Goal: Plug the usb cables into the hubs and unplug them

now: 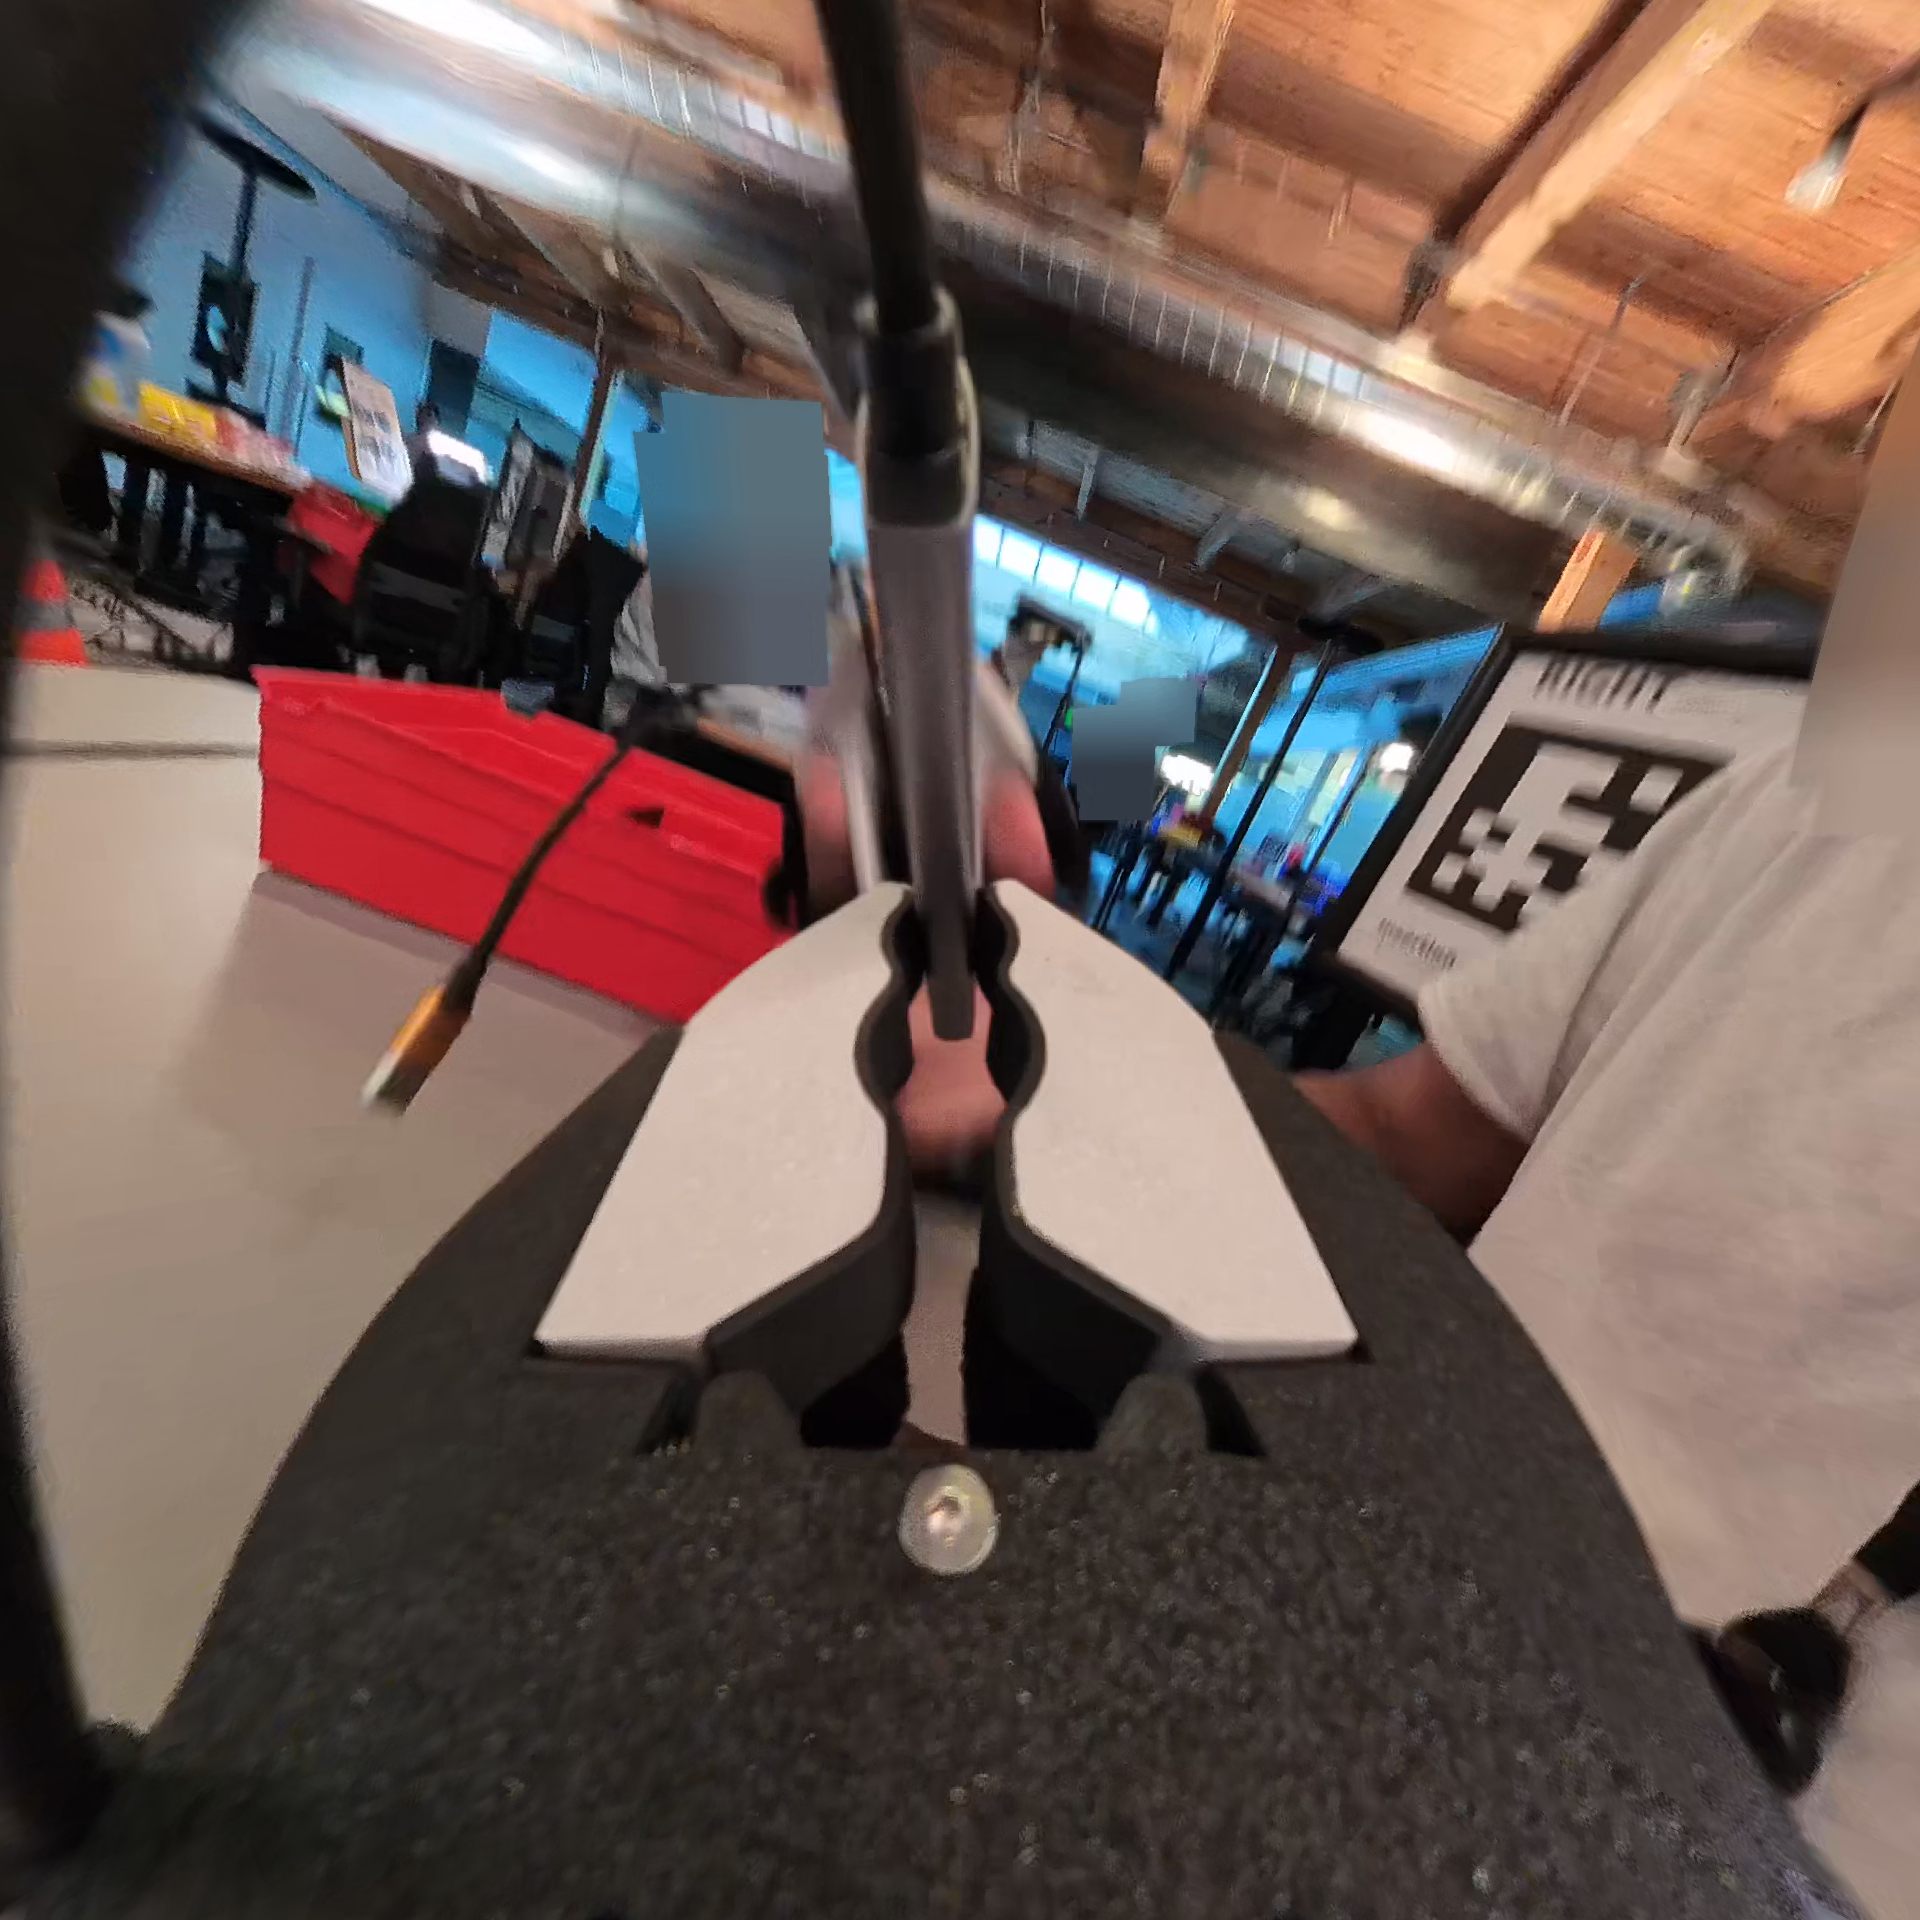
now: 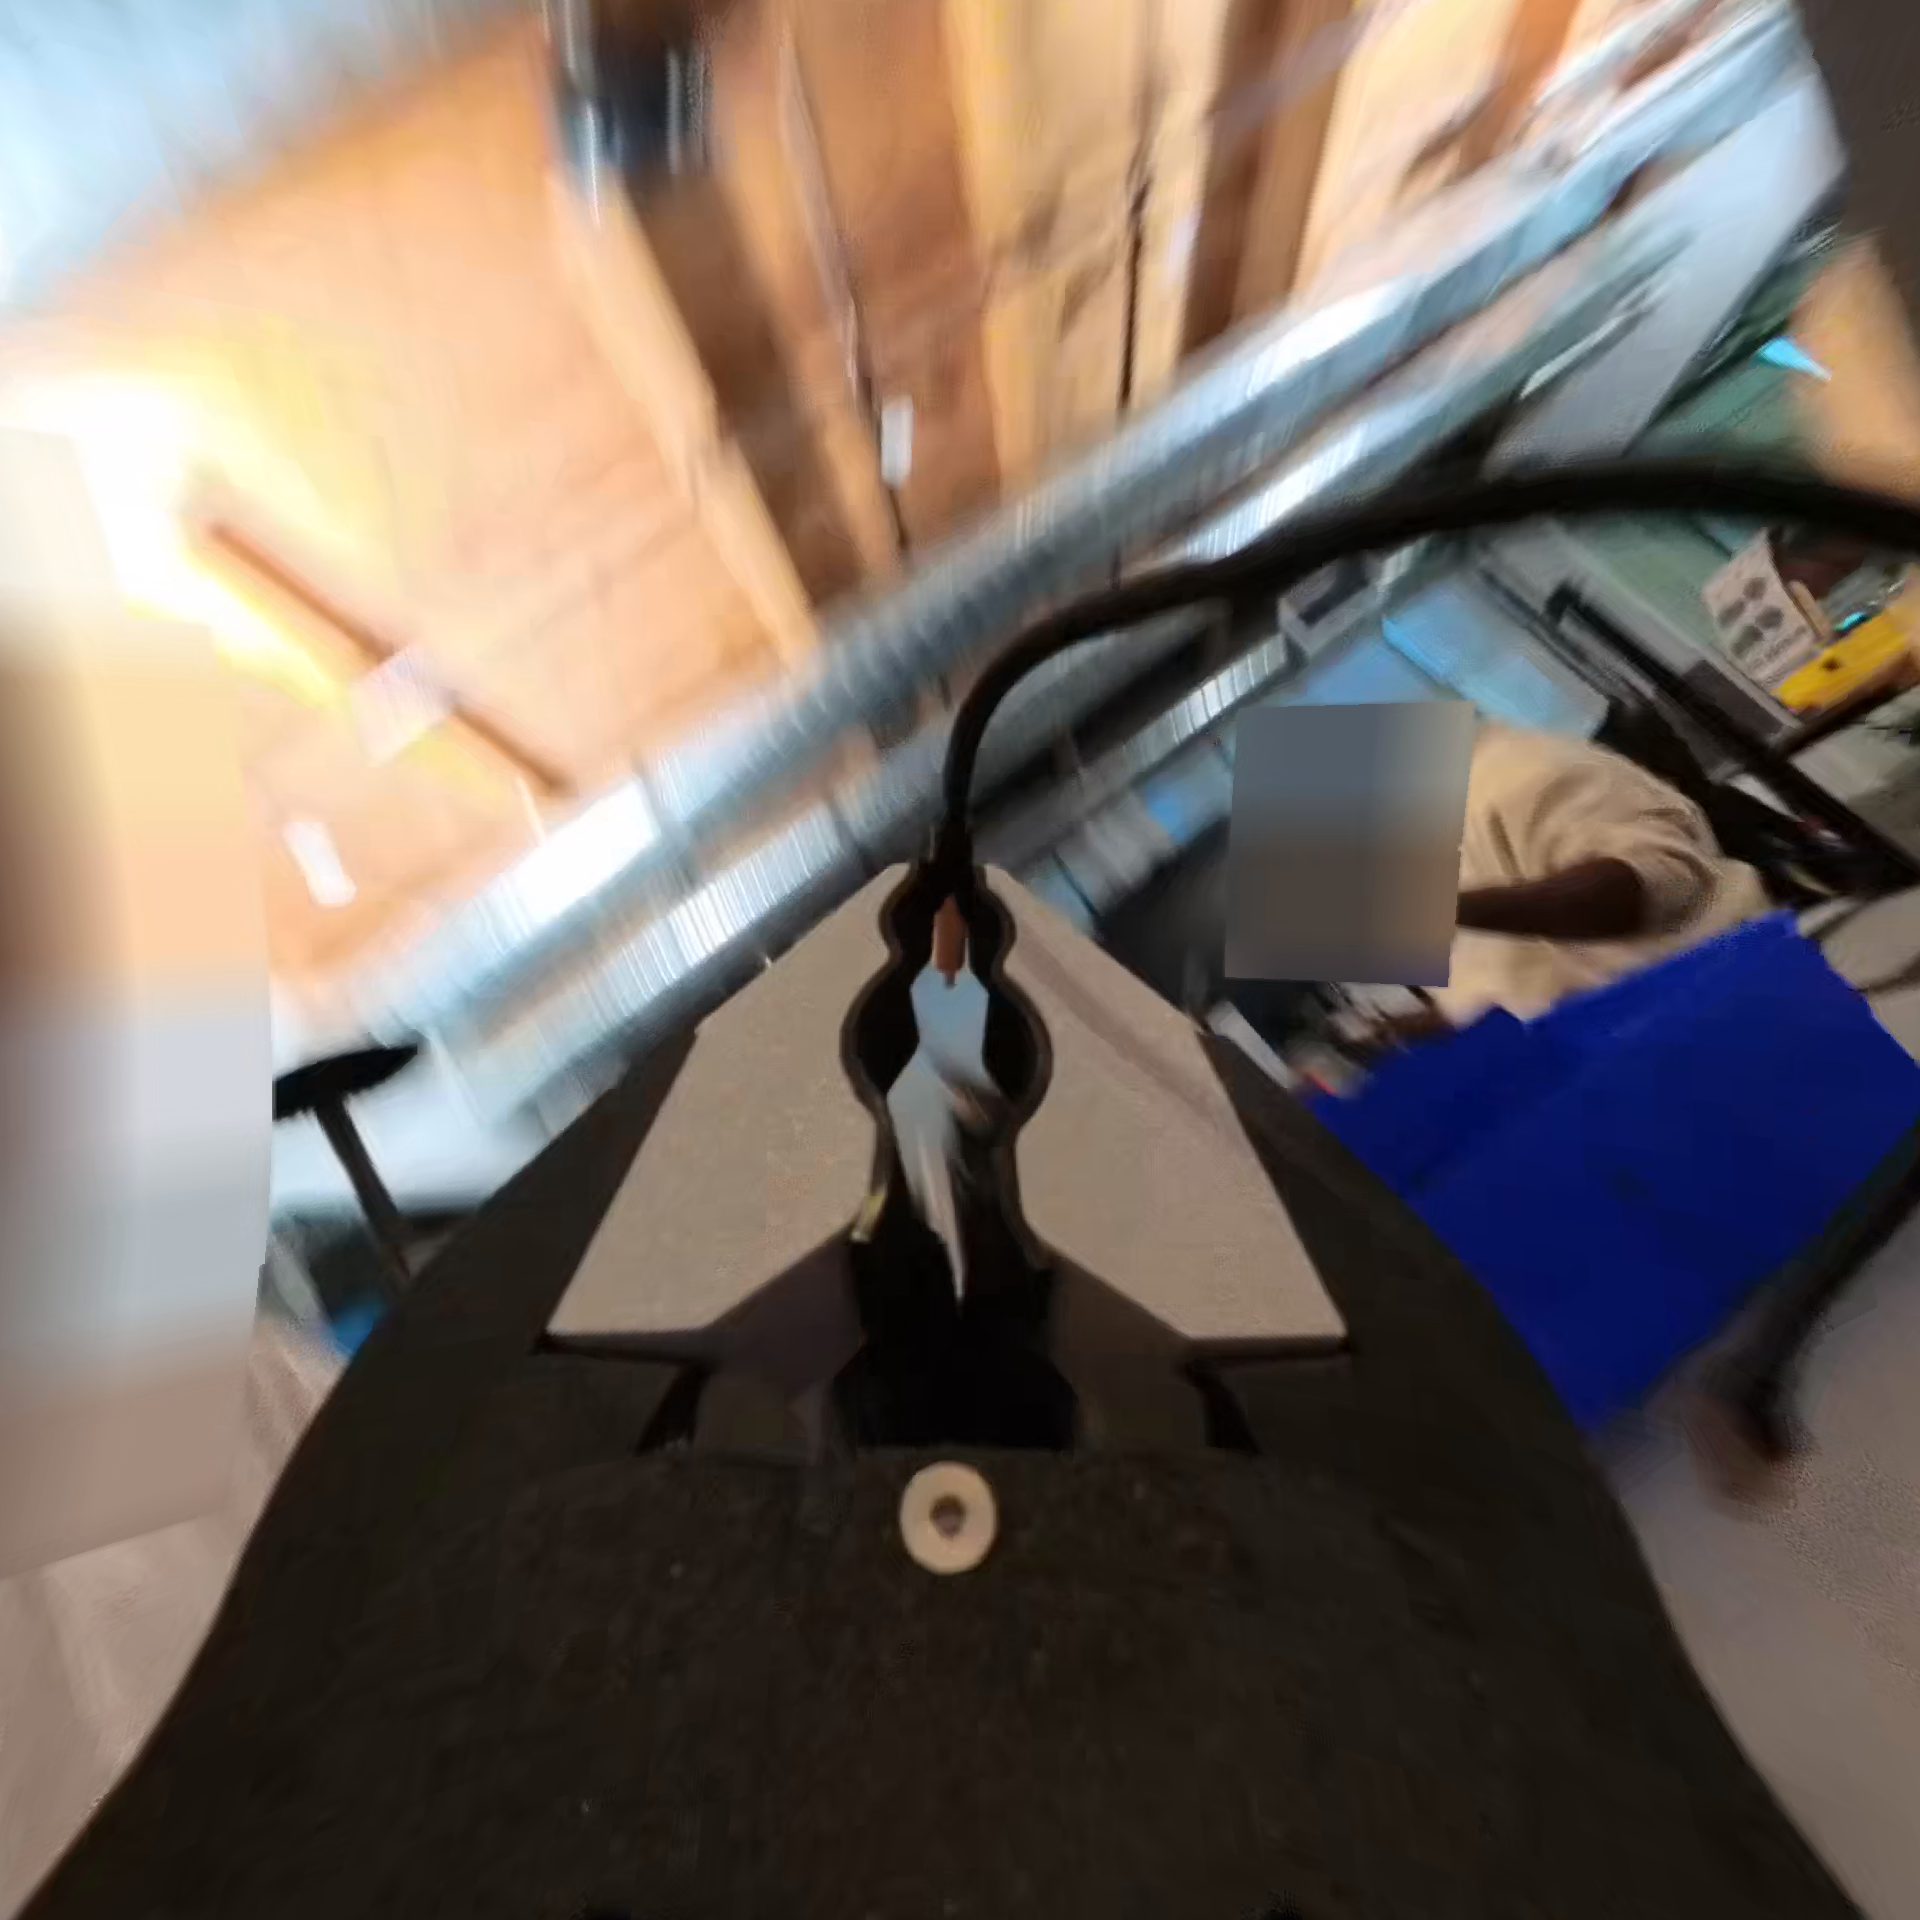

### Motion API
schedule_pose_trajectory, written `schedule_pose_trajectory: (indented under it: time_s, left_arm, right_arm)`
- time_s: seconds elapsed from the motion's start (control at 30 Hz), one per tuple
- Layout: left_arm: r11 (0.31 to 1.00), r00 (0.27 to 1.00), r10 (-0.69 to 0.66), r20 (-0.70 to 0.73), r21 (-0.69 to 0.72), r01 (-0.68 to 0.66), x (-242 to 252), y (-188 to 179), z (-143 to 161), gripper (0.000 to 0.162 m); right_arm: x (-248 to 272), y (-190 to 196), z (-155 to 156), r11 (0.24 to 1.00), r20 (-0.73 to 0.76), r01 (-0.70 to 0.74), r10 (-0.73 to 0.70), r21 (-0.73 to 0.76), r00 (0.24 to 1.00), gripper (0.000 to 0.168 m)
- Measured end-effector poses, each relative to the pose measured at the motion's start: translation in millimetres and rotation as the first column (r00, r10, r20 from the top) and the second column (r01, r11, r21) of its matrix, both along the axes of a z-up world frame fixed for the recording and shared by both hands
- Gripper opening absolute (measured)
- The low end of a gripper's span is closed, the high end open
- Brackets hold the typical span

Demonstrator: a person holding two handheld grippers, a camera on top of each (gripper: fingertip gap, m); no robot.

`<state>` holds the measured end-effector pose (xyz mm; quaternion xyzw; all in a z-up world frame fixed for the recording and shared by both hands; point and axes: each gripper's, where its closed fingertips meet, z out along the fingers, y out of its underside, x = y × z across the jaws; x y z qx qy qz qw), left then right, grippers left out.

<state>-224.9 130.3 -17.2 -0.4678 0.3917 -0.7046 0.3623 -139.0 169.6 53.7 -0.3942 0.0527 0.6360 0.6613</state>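
Because the left hand-held gripper (image 1: 948, 971) is clamped on only the tip of a dark rod (image 1: 920, 644), it could slip. Middle of the other view, the right hand-held gripper (image 2: 948, 935) pinches a black cable (image 2: 1143, 597) end (very blurry), so what it plugs into stays hidden.

- left gripper (image 1: 948, 935), centre frame, tilted upward, fingers pinched tight on a dark connector.
- right gripper (image 2: 948, 914), centre frame, angled upward, tips clamped on a thin plug end.
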Motion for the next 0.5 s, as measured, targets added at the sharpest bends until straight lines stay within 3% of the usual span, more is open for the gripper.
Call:
schedule_pose_trajectory:
  time_s: [0.03, 0.07, 0.1, 0.2, 0.4, 0.5]
  left_arm:
    - [1.0, 0.999, 0.018, -0.035, -0.001, -0.018, -1.8, 0.9, -13.1, 0.009]
    - [0.998, 0.999, 0.018, -0.027, -0.06, -0.019, -5.1, 4.3, -16.9, 0.009]
    - [0.993, 1.0, 0.016, 0.004, -0.12, -0.016, -8.4, 9.7, -12.4, 0.009]
    - [0.997, 0.999, 0.04, -0.019, -0.072, -0.042, -3.6, 14.8, -9.9, 0.009]
    - [0.999, 0.993, 0.028, -0.117, 0.021, -0.026, 10.3, -2.4, -26.0, 0.009]
    - [1.0, 0.993, -0.003, -0.115, 0.015, 0.004, 13.9, -8.1, -23.8, 0.009]
  right_arm:
    - [46.1, 2.1, 12.2, 0.999, -0.078, 0.04, -0.039, 0.014, 0.996, 0.003]
    - [57.4, 0.6, 15.3, 0.99, 0.098, 0.135, -0.139, 0.047, 0.985, 0.003]
    - [54.2, -3.8, 18.9, 0.989, 0.212, 0.136, -0.146, 0.059, 0.966, 0.003]
    - [35.2, -21.9, 48.7, 0.989, 0.379, 0.107, -0.139, 0.104, 0.915, 0.004]
    - [93.8, -35.7, 89.0, 0.991, 0.384, 0.12, -0.137, 0.066, 0.913, 0.004]
    - [153.0, -36.1, 90.3, 0.989, 0.194, 0.146, -0.143, -0.005, 0.971, 0.004]
